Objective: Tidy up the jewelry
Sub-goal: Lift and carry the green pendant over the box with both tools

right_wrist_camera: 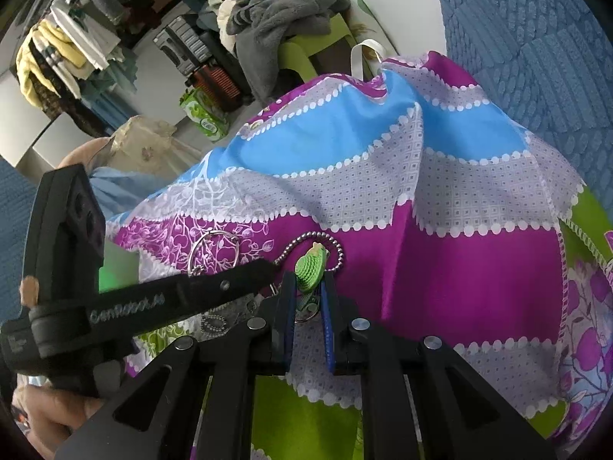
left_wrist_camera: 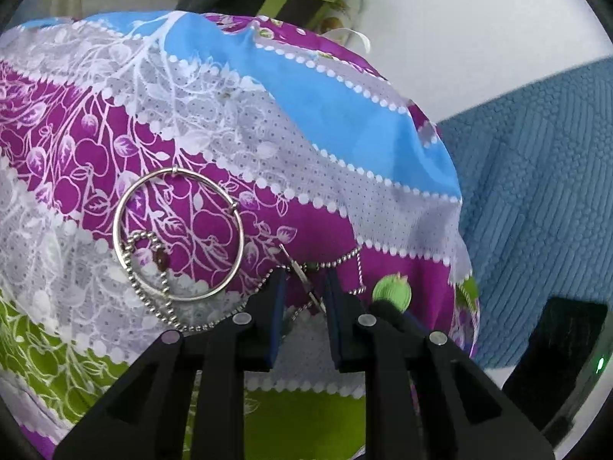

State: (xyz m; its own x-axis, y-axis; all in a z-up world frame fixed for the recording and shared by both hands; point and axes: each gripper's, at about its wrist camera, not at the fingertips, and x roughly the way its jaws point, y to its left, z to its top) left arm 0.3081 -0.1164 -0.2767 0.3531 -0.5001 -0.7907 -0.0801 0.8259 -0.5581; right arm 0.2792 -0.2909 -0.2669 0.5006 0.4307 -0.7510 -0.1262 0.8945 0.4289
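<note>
My right gripper (right_wrist_camera: 310, 280) is shut on a green ridged pendant (right_wrist_camera: 311, 266), which also shows in the left wrist view (left_wrist_camera: 392, 290). A ball chain (right_wrist_camera: 318, 235) loops behind the pendant. My left gripper (left_wrist_camera: 306, 281) comes in from the left (right_wrist_camera: 268, 268). Its jaws stand a little apart, and a thin metal ring (left_wrist_camera: 306, 280) runs from pad to pad between them. To the left lies a silver bangle (left_wrist_camera: 178, 234) (right_wrist_camera: 214, 253). A second ball chain with a brown bead (left_wrist_camera: 161, 262) is draped over it. Everything rests on a purple, blue, grey and green patterned cloth (left_wrist_camera: 345, 134) (right_wrist_camera: 459, 260).
The cloth lies rumpled over a blue textured surface (left_wrist_camera: 536, 191) (right_wrist_camera: 536, 38). A dark device with a green light (left_wrist_camera: 555, 345) sits at the right edge. Piled clothes, shelves and a green pack (right_wrist_camera: 203, 115) stand behind. A hand (right_wrist_camera: 46, 414) holds the left gripper's handle.
</note>
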